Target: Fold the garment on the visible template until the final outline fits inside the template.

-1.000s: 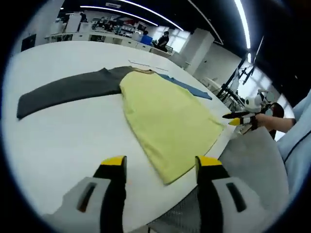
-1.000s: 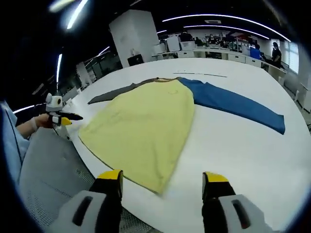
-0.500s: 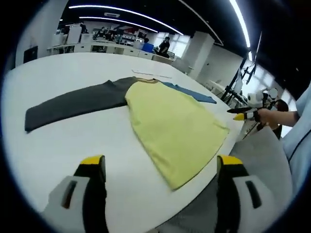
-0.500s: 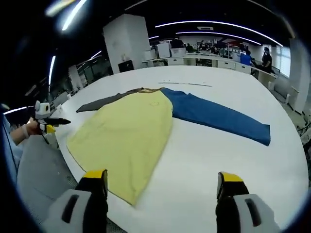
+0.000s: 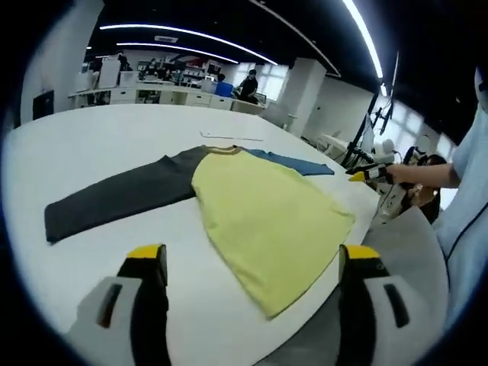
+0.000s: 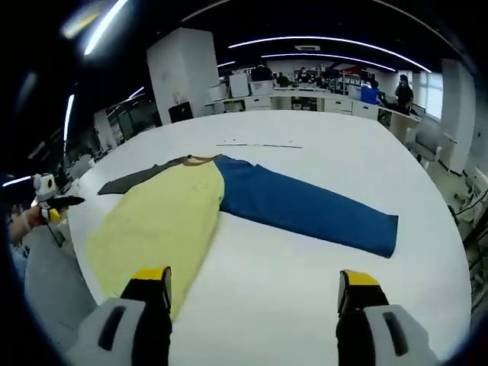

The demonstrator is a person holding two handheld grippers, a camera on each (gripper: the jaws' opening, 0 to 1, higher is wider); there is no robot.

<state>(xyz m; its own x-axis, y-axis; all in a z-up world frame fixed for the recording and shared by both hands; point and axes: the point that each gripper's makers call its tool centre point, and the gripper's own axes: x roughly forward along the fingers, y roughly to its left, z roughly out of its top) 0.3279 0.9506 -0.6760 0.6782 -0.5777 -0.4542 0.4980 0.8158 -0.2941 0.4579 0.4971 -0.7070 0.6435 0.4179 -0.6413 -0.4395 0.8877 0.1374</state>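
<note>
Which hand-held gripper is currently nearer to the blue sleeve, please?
Right, as far as I can judge. The right hand-held gripper faces the blue sleeve across bare table; the left hand-held gripper sits beyond the yellow body, toward the grey sleeve.

The left tongs (image 5: pixel 252 263) hang wide apart over a yellow garment (image 5: pixel 263 213) spread flat on the white table (image 5: pixel 99 145).

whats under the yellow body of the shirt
The yellow body lies flat on the white table, with the grey sleeve and blue sleeve spread out beside it. Whatever lies beneath the cloth, template included, is covered.
</note>
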